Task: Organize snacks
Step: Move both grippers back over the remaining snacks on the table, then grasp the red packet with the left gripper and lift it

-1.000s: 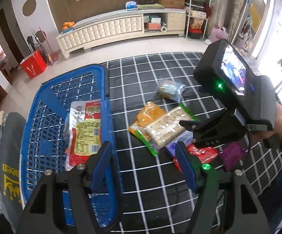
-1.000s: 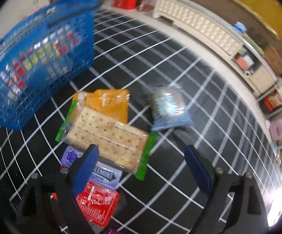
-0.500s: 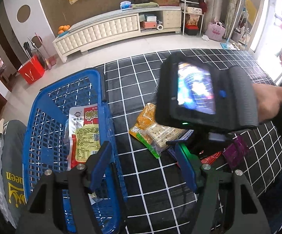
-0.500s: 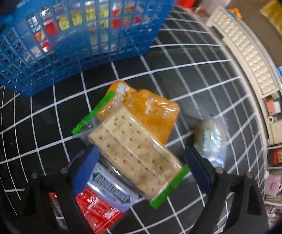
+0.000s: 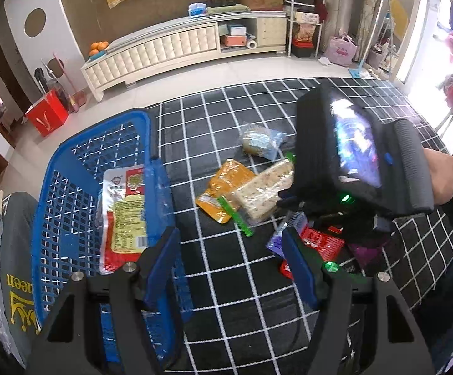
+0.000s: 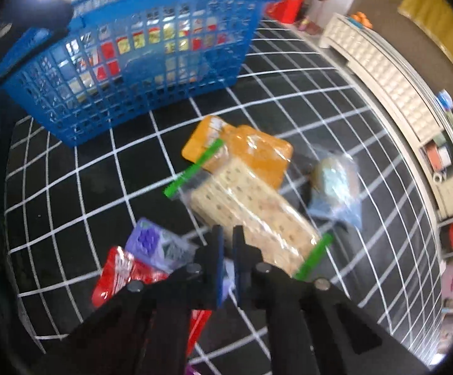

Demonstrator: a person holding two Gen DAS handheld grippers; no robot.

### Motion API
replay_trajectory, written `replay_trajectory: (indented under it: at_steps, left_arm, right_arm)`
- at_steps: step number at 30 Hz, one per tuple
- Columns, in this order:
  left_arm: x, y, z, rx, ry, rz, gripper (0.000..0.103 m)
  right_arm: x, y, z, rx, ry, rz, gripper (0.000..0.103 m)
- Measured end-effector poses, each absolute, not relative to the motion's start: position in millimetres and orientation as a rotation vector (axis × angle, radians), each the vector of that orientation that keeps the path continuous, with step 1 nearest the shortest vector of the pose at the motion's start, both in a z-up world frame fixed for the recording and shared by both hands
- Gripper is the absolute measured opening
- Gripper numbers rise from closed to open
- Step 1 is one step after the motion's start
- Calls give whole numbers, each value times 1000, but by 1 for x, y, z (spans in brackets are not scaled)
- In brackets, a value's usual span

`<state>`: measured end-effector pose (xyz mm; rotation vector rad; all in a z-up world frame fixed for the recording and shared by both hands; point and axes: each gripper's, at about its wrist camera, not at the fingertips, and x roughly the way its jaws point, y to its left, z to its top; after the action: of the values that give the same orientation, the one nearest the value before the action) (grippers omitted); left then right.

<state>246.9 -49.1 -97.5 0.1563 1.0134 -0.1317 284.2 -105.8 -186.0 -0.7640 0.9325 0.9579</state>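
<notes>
cracker pack (image 6: 251, 209) atop orange pouch (image 6: 257, 153), blue basket (image 6: 126, 62)

The blue basket (image 5: 70, 168) is showing rigid moulded plastic mesh. Glossy clear film is glinting on the cracker pack (image 6: 251, 209). The checked mat (image 5: 226, 287) is looking matt.

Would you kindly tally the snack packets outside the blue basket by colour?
Orange: 1, the orange pouch
Clear with green ends: 1, the cracker pack
Blue: 1, the blue-wrapped snack
Purple: 2, the lilac pack and the dark purple packet
Red: 1, the red packet
Total: 6
</notes>
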Motion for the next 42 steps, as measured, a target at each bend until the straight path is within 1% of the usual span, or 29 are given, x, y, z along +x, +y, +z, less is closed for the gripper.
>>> replay_trajectory:
  at_steps: [4,12,21,25,30,34,37,38,39,41,42]
  left_arm:
    - [239,-55,-95,151,1010,-147,65]
    - [232,-66,-98,136,1017,-165,65]
    - [234,-92,-148,189,1107,-292,65]
    - [227,-115,-167,275,1107,-391,65]
    - [232,-150,-197,445,1110,-427,65]
    - [240,-160,-213,434,1148,-460,65]
    - [246,-164,-222,459,1167,-428,58]
    - [247,-164,-221,437,1160,-428,52]
    - [249,-163,-223,430,1168,-419,50]
    - [253,-159,-224,405,1163,-417,38]
    - [255,-157,-226,383,1166,-429,35]
  right_arm:
    - [278,-130,-172,-692,929,929,5]
    - [274,-150,-163,-681,927,903,5]
    - [258,-195,-174,-584,970,799,5]
    - [248,-219,-179,-507,992,729,5]
    - [241,-244,-179,-402,1001,664,5]
    - [236,-258,-176,-359,991,646,5]
    - [238,-265,-176,-330,995,634,5]
    - [238,-267,-176,-323,996,630,5]
    - [239,-268,-177,-318,995,625,5]
    - [239,-271,-178,-301,997,625,5]
    - [239,-271,-179,-295,998,624,5]
